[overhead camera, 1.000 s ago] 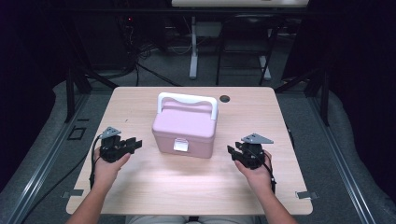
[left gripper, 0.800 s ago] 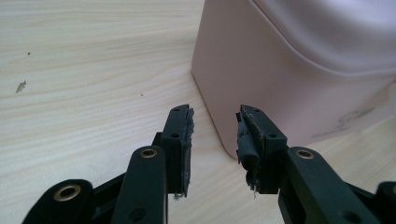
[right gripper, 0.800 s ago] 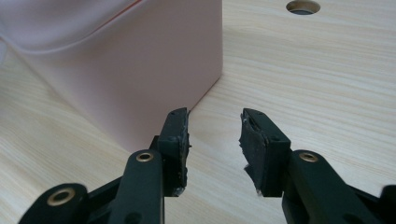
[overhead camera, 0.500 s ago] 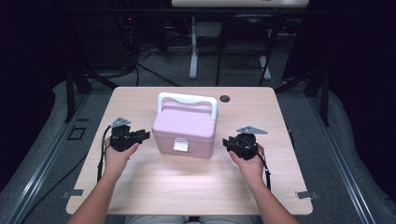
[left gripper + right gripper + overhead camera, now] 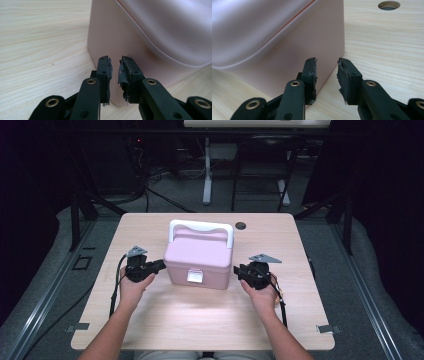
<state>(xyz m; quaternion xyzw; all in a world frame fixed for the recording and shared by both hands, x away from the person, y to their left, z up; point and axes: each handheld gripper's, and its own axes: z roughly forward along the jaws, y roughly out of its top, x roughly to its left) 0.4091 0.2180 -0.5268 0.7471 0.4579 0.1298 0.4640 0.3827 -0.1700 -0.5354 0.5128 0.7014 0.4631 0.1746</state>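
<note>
Both hands have been brought inward across the table (image 5: 150,330) since the earlier frame, so that the left gripper (image 5: 159,265) and the right gripper (image 5: 238,270) now sit close against the two lower front corners of the pink box (image 5: 200,257). Each pair of jaws has just been closing and is now narrowed to a small gap; nothing is gripped, the box corner only being seen beyond the left pads (image 5: 108,72) and beside the right pads (image 5: 311,72). The box stands upright in the middle of the table, its lid shut, a white handle (image 5: 201,228) raised over the back and a pale latch (image 5: 194,276) on the front wall. It is judged to be stiff, smooth plastic, fairly light if empty, and likely to slide on the wood when pushed. Its walls are too wide to be pinched, so the handle or the latch tab is judged the better place to be taken hold of
</note>
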